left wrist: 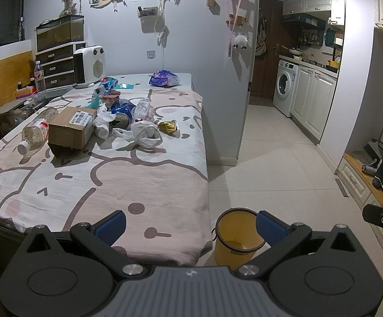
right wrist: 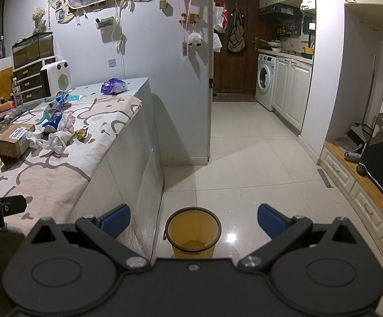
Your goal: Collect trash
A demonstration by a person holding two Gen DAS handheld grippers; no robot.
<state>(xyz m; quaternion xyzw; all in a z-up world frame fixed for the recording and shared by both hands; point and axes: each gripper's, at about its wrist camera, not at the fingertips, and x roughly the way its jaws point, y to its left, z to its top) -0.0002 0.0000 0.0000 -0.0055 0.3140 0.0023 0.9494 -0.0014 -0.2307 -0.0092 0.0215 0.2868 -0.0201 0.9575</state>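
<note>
A pile of trash lies on the cloth-covered table [left wrist: 112, 185]: a cardboard box [left wrist: 71, 128], a clear plastic bottle [left wrist: 34, 134] on its side, crumpled white plastic bags [left wrist: 143, 132], a blue can [left wrist: 122, 113] and a gold wrapper [left wrist: 168, 126]. A yellow bin [left wrist: 237, 237] stands on the floor by the table's near corner; it also shows in the right wrist view [right wrist: 193, 232]. My left gripper [left wrist: 191, 228] is open and empty over the table's near edge. My right gripper [right wrist: 193, 223] is open and empty above the bin.
A white heater [left wrist: 89, 64], drawers [left wrist: 56, 64] and a fish tank [left wrist: 59, 31] stand at the table's back. A purple packet [left wrist: 163, 78] lies far back. Tiled floor [left wrist: 275, 163] runs to a washing machine [left wrist: 285, 87] and kitchen cabinets [left wrist: 312, 100].
</note>
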